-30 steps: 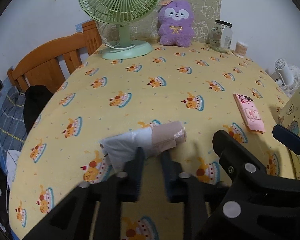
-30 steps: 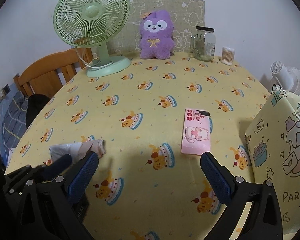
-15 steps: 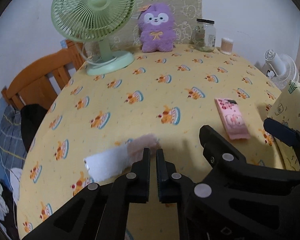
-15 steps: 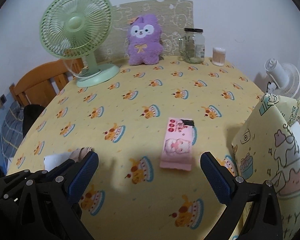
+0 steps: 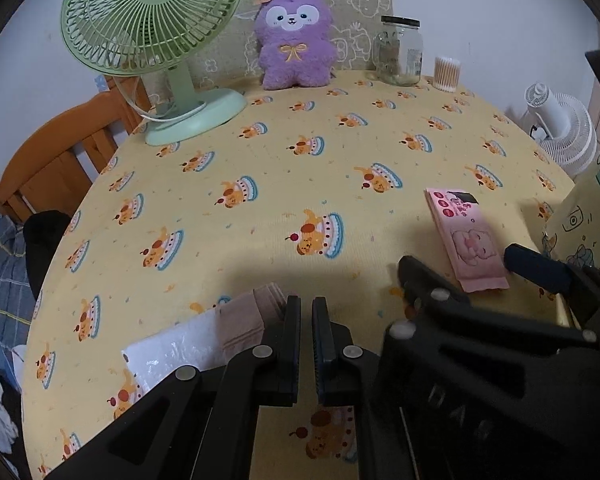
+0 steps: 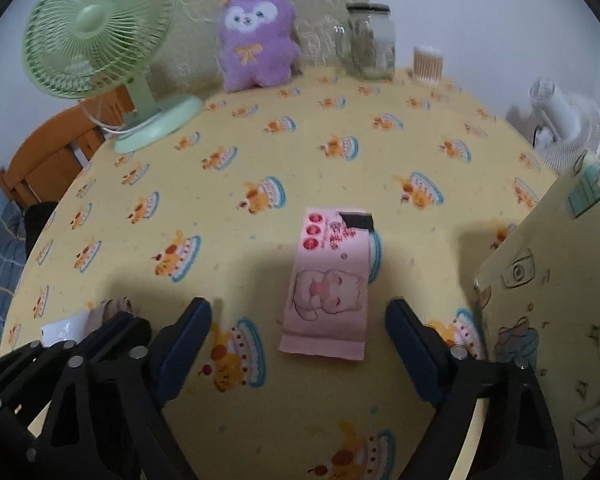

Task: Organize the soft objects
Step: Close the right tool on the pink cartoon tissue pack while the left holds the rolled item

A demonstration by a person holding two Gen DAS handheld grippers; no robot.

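Note:
A pink tissue pack lies flat on the yellow cake-print tablecloth. My right gripper straddles its near end, jaws closing, pads clear of the pack on both sides. The left wrist view shows the same pack and right gripper. A clear plastic packet with beige cloth lies just left of my left gripper, which is shut with nothing between its fingers. A purple plush toy sits upright at the table's far edge.
A green desk fan stands at the back left, a glass jar and a cotton-swab tub at the back right. A yellow printed gift bag stands right of the pack. A wooden chair is at left, a white fan beyond the right edge.
Both grippers shifted right across the table. The right gripper's jaws narrowed and now flank the pink pack. The left gripper's jaws shut, and the cloth packet now lies to their left.

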